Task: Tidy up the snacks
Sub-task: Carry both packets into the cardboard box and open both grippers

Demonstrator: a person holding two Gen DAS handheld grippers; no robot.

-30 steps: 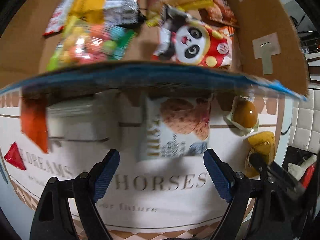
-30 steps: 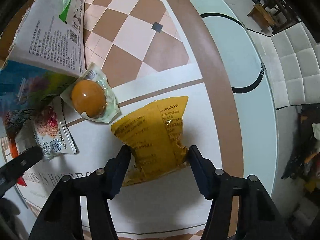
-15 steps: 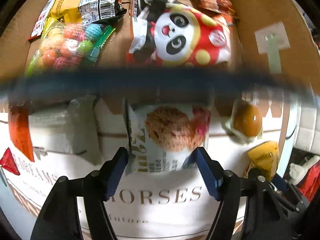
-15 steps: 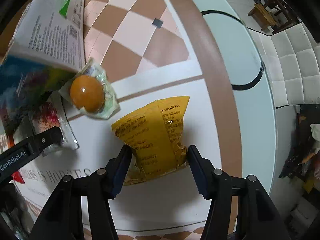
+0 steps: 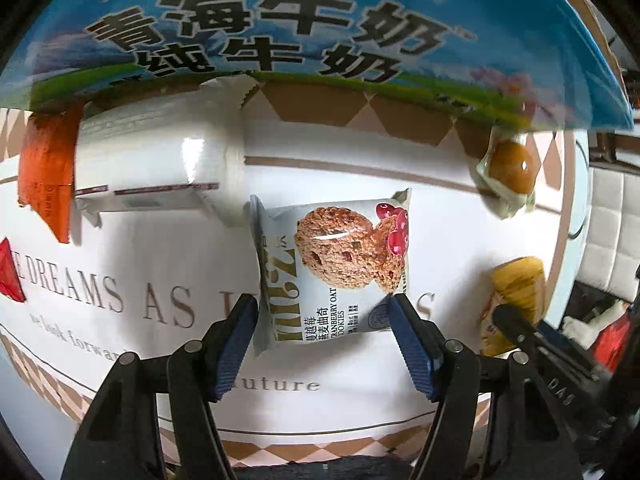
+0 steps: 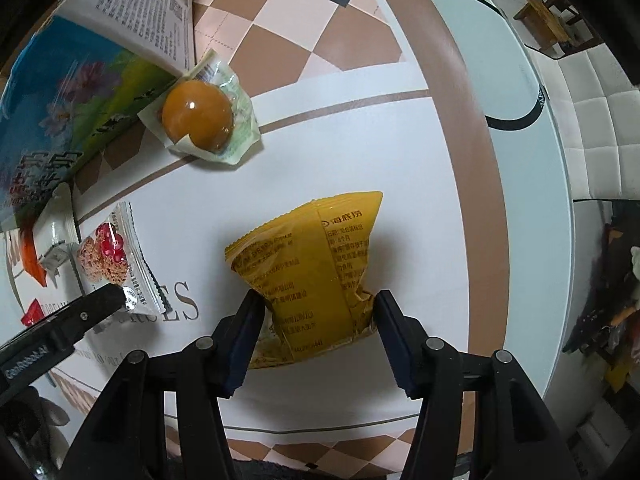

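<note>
A cranberry oat cookie packet (image 5: pixel 336 268) lies flat on the tablecloth. My left gripper (image 5: pixel 322 324) is open, its jaws at either side of the packet's near end. The packet also shows in the right wrist view (image 6: pixel 110 262). A yellow snack pouch (image 6: pixel 312 276) lies in front of my right gripper (image 6: pixel 316 316), which is open with its jaws beside the pouch's near end. A wrapped brown egg (image 6: pixel 198 114) lies beyond, against the blue milk carton box (image 5: pixel 280 28).
A white packet with an orange end (image 5: pixel 132 176) lies left of the cookies. A small red packet (image 5: pixel 10 276) sits at the far left. The round table's edge (image 6: pixel 532 184) curves to the right, with a white sofa (image 6: pixel 600 120) beyond.
My left gripper has dropped low and moved forward onto the cookie packet; the box's inside is out of view, only its printed side shows. My right gripper stays around the yellow pouch.
</note>
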